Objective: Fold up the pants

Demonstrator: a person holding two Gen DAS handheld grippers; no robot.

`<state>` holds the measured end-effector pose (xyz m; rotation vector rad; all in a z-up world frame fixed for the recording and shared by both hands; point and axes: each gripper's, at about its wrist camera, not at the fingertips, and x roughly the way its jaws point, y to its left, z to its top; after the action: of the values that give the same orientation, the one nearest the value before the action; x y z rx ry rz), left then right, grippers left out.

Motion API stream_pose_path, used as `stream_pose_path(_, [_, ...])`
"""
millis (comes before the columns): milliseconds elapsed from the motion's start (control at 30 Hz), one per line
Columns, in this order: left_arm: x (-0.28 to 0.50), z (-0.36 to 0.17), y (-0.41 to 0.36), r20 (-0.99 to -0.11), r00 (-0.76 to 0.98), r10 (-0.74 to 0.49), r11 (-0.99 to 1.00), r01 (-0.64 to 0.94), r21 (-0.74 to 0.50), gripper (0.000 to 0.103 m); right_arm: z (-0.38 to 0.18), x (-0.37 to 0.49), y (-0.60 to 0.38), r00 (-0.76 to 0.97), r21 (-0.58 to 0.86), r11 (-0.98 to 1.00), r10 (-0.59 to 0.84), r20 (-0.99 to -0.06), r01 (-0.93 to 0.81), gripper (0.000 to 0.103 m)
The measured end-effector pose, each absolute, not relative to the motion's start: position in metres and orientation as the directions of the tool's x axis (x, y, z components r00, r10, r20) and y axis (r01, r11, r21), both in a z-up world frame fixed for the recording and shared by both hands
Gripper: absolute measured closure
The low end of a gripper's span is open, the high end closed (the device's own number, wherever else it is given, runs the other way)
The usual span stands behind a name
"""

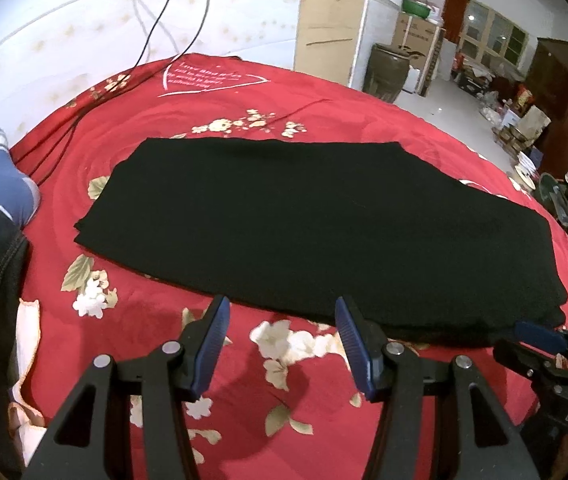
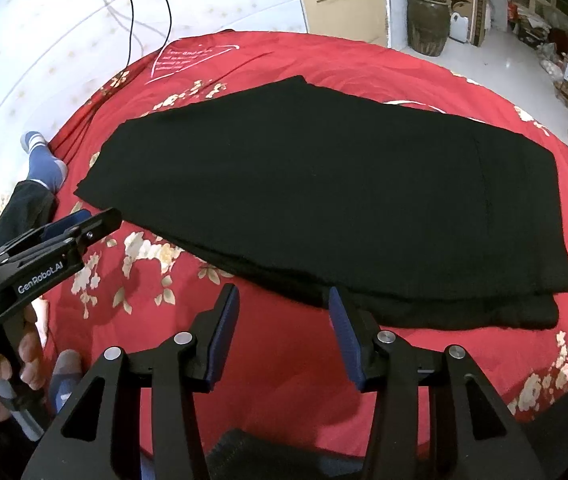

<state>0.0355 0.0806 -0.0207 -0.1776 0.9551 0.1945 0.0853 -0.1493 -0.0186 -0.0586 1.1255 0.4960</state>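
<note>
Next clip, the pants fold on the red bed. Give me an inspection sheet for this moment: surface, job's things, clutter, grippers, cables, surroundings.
Surface: bed with a red floral cover, mostly smooth.
Job's things: black pants lie flat on the cover, already doubled; stacked layers show along the near edge in the right wrist view.
Clutter: nothing seen on the cover besides the pants and cables; the person's leg with a blue sock is at the left edge.
Grippers: left gripper open, empty, at the pants' near edge; right gripper open, empty, likewise.
Cables: dark cables run down the wall and across the cover's far left corner, apart from the pants.
Surroundings: white wall, brown jar, boxes, floor clutter at right.
</note>
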Motion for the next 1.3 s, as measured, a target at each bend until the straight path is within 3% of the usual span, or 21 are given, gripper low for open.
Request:
stream_pose_path(533, [0.046, -0.058, 0.180, -0.841, 0.476, 0.259, 0.832, -0.552, -0.056, 0.045, -0.039, 0.112, -0.139, 0.249, 0.337, 0.847, 0.460, -0.853, -0.411, 0.056])
stream_pose_path(633, [0.042, -0.068, 0.202, -0.831, 0.494, 0.255, 0.786, -0.607, -0.119, 0.042, -0.042, 0.116, -0.141, 0.238, 0.367, 0.843, 0.479, -0.845, -0.393, 0.056])
stream_pose_path(1067, [0.067, -0.073, 0.235, -0.739, 0.609, 0.286, 0.794, -0.583, -0.173, 0.043, -0.050, 0.125, -0.144, 0.216, 0.436, 0.828, 0.525, -0.823, -0.353, 0.056])
stream_pose_path(1167, [0.073, -0.071, 0.236, -0.738, 0.602, 0.305, 0.799, -0.583, -0.145, 0.056, -0.051, 0.126, -0.144, 0.215, 0.443, 0.827, 0.530, -0.821, -0.347, 0.056])
stream_pose_path(1233, [0.075, -0.070, 0.240, -0.739, 0.595, 0.317, 0.792, -0.595, -0.139, 0.080, -0.052, 0.126, -0.146, 0.214, 0.445, 0.827, 0.530, -0.820, -0.344, 0.056])
stream_pose_path(1300, [0.077, -0.069, 0.244, -0.742, 0.595, 0.309, 0.792, -0.593, -0.146, 0.091, -0.052, 0.126, -0.147, 0.215, 0.445, 0.828, 0.530, -0.820, -0.343, 0.056])
